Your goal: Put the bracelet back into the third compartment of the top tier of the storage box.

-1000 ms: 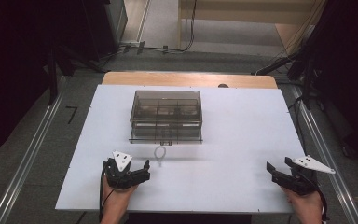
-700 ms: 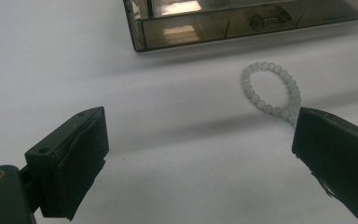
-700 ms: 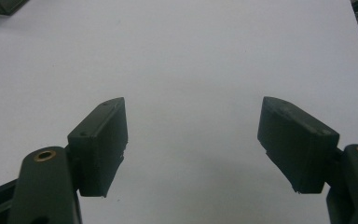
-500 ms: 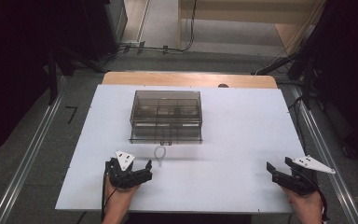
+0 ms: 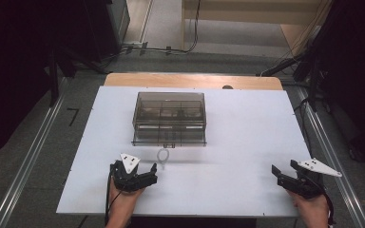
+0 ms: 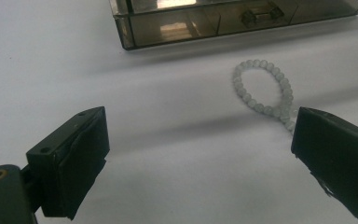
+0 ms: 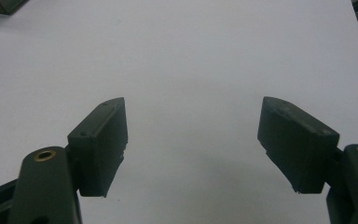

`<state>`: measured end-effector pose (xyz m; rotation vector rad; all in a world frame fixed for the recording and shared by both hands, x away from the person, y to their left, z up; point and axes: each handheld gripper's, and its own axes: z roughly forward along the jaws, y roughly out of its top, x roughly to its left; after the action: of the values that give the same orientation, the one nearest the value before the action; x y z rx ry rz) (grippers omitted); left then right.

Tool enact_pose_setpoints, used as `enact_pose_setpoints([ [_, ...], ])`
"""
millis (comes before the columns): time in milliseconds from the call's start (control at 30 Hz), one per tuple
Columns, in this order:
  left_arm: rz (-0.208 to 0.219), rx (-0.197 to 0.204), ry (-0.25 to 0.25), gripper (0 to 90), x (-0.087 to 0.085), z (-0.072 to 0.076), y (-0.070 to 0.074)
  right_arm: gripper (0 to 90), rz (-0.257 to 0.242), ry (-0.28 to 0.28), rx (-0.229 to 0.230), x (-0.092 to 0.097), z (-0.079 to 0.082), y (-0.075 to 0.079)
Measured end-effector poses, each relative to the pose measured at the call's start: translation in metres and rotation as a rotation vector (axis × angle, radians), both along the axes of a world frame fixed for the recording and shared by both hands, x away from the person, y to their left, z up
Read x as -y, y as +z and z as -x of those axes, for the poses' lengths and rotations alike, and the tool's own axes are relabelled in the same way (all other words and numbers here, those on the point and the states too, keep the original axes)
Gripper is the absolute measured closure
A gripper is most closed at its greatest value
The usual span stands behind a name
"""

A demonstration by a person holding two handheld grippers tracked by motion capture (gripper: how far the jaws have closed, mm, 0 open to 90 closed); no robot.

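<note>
A smoky clear plastic box with small drawers stands on the white table; its near corner appears in the left gripper view. A loop of pale beads, a bracelet, lies flat just in front of the box. My left gripper is open, low over the table, just short of the bracelet, whose near end lies by the right jaw. My right gripper is open over bare table at the front right, with nothing between its jaws.
A wooden board edge shows behind the white table. Metal rails run along the floor on both sides, and cables lie on the floor beyond the table. The table's front edge is just under both hands.
My left gripper has crept slightly right and forward toward the bracelet. The right gripper has stayed where it was.
</note>
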<state>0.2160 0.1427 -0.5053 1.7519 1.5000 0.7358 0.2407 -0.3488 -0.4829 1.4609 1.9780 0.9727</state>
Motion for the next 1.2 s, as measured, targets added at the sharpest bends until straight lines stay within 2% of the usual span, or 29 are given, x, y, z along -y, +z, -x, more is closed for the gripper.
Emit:
enact_pose_setpoints([
  [767,-0.003,-0.020,-0.028,5.4,0.013,-0.005,-0.005,22.6,-0.001,0.000,-0.001,0.000,0.000,0.000],
  [1200,0.012,-0.025,-0.042,7.0,0.019,-0.006,-0.006,22.6,0.000,0.002,-0.001,0.000,0.000,0.000],
])
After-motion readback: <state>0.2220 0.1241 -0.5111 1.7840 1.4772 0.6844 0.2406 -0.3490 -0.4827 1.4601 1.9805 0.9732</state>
